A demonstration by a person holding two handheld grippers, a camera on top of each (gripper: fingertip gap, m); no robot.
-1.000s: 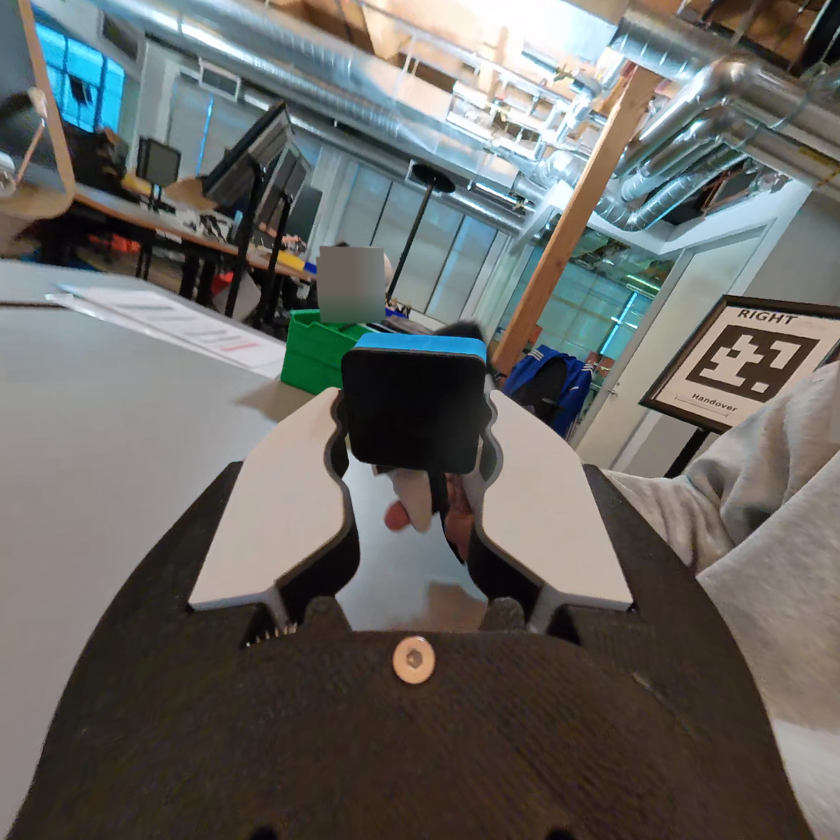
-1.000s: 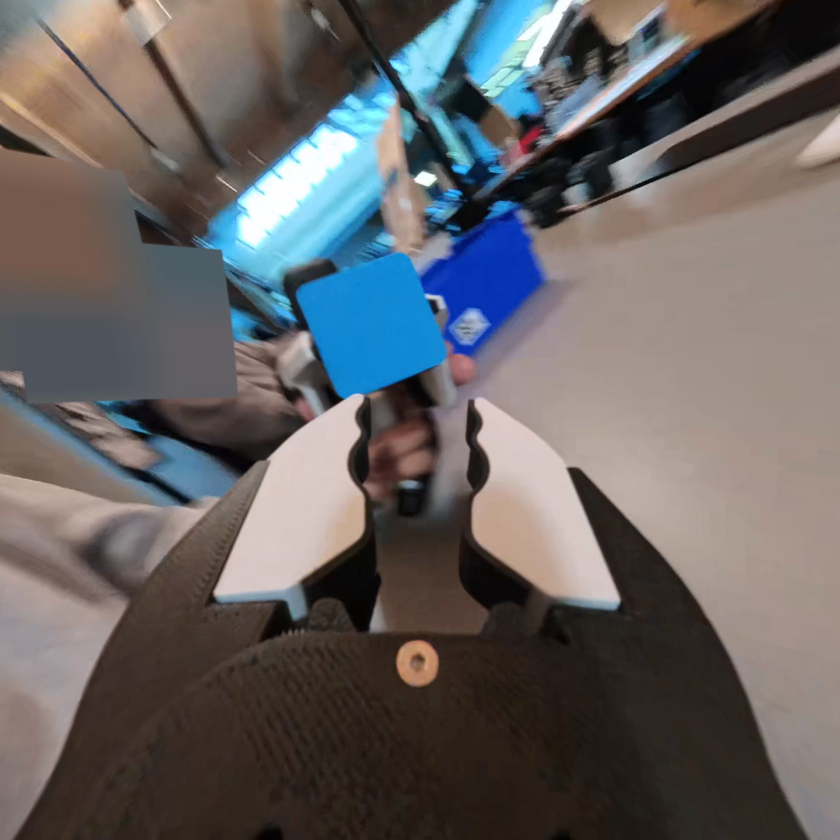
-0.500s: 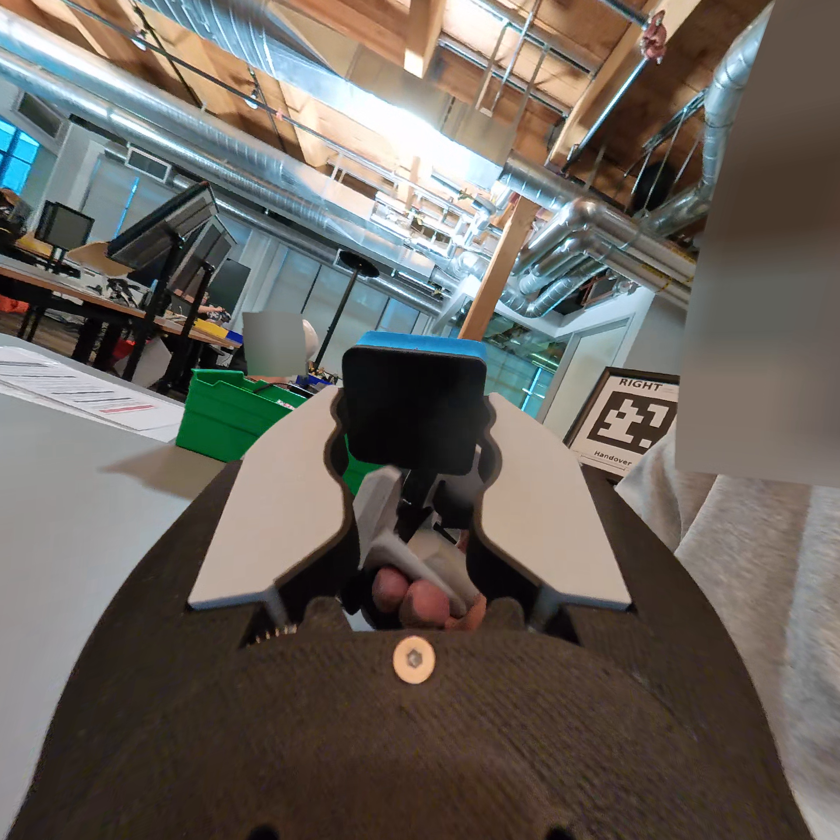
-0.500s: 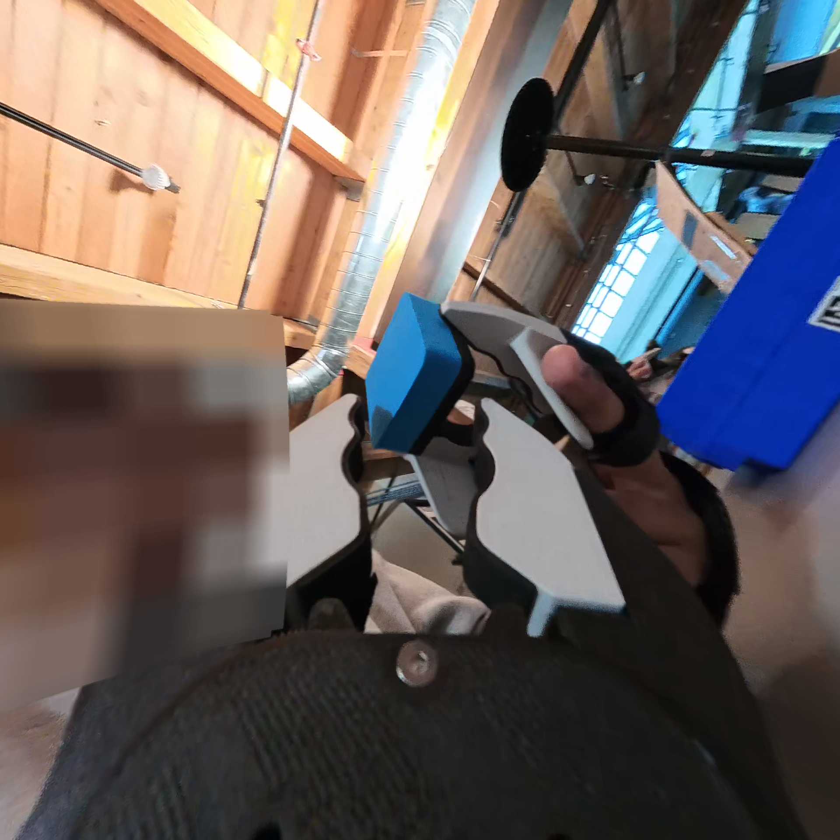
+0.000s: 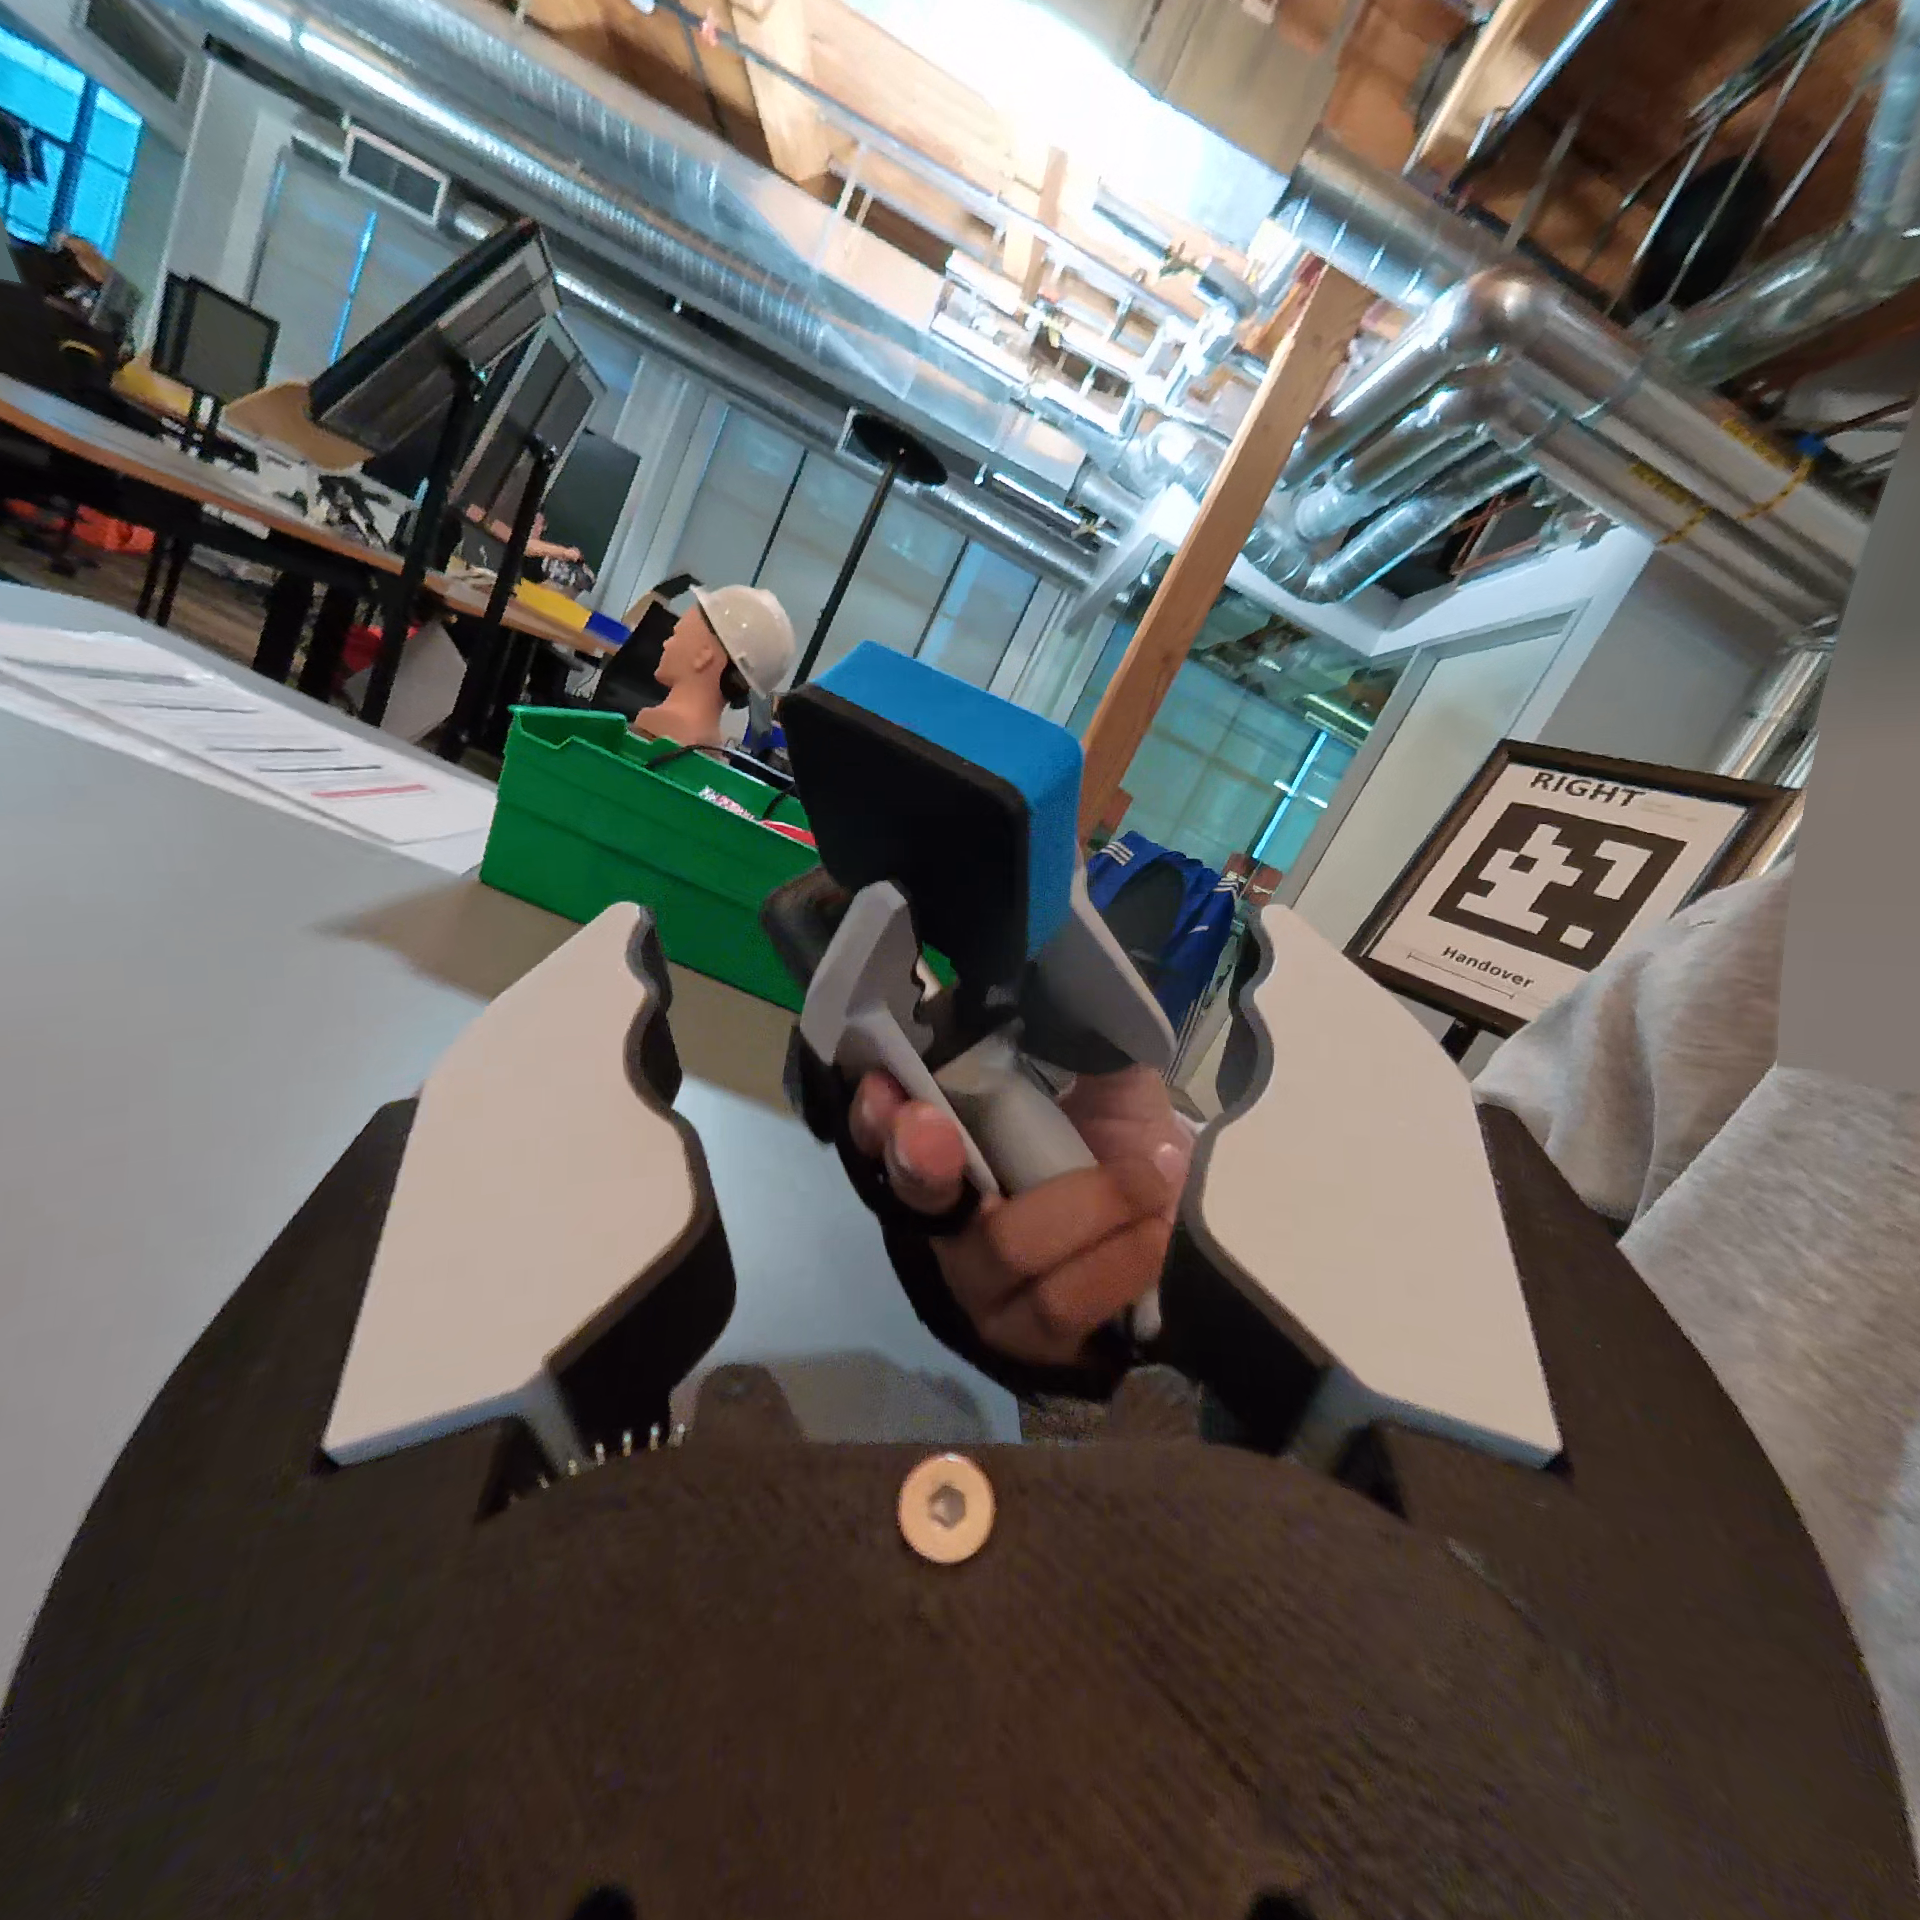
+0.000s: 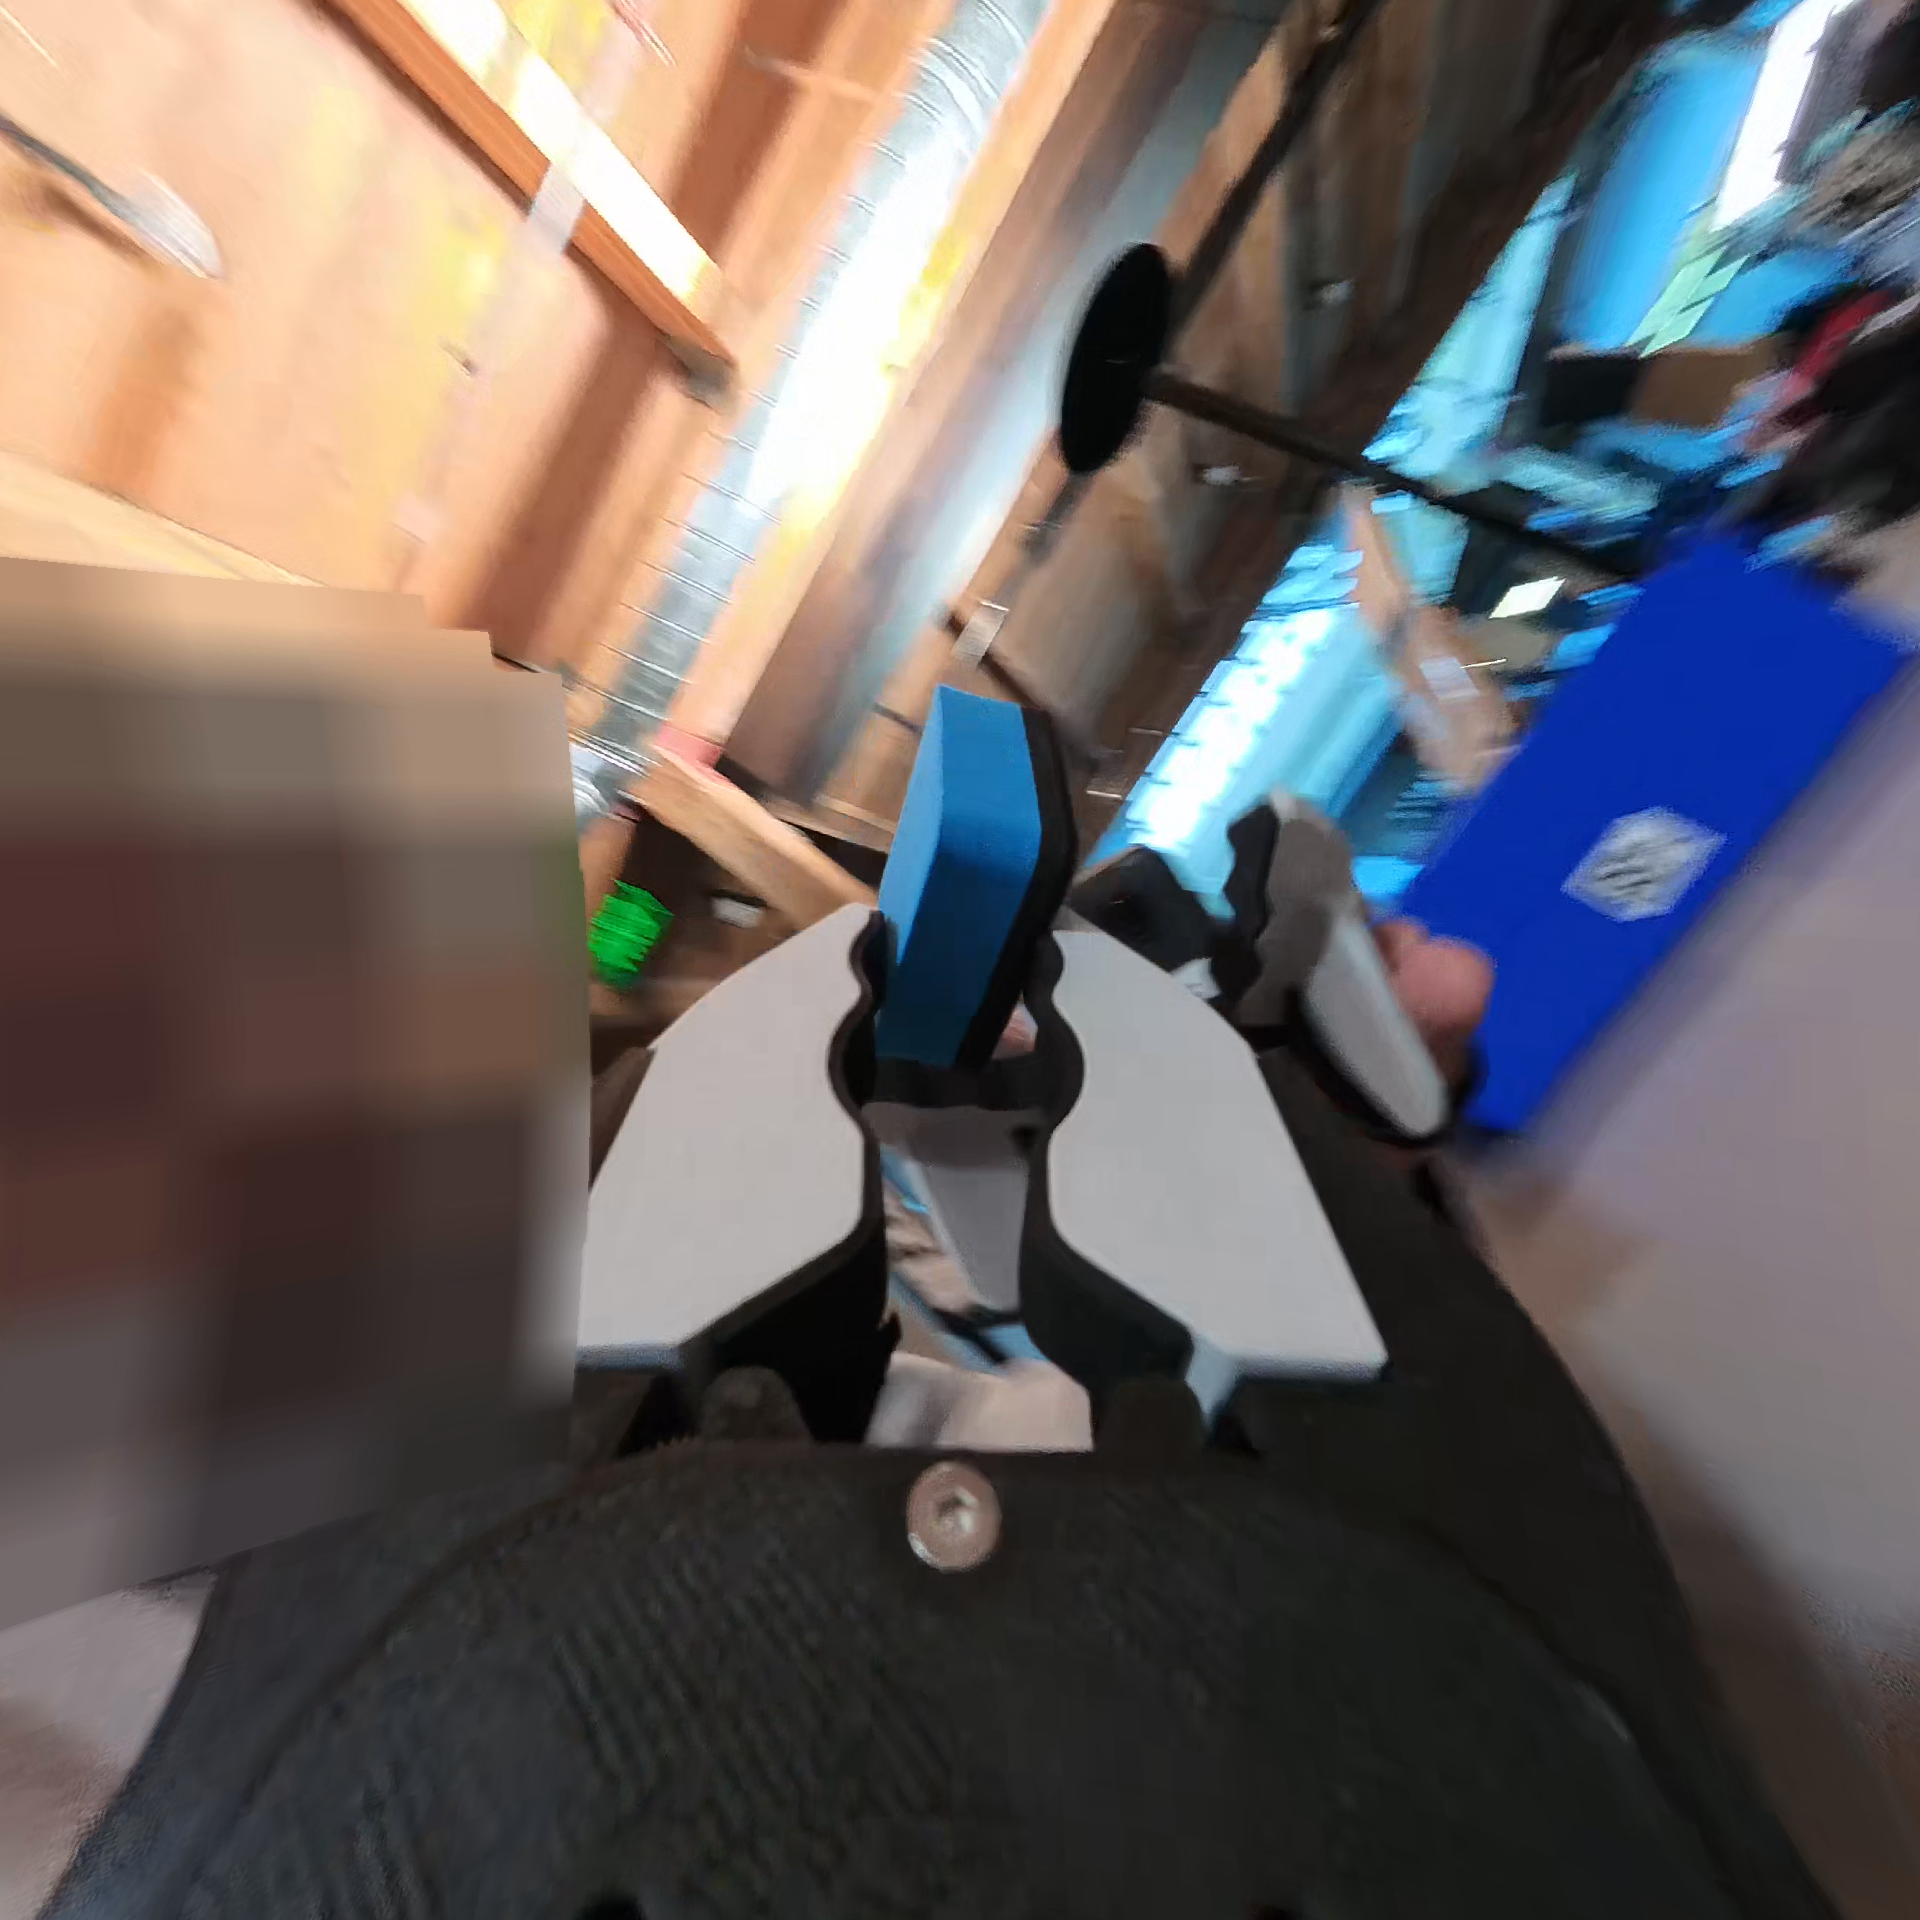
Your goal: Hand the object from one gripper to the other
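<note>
The object is a block with a blue foam side and a black side. My right gripper is shut on its lower end, and the block stands up between the fingers. In the left wrist view the right gripper and the hand holding it sit just ahead, with the block tilted on top. My left gripper is open wide, with its fingers on either side of the block and apart from it. One left finger shows to the right in the blurred right wrist view.
A grey table carries papers and a green bin. A framed marker sign stands at the right, beside a grey sleeve. A blue bin is at the right in the right wrist view.
My left gripper has opened and let go of the block. My right gripper has closed on it and now holds it, tilted, ahead of the left fingers.
</note>
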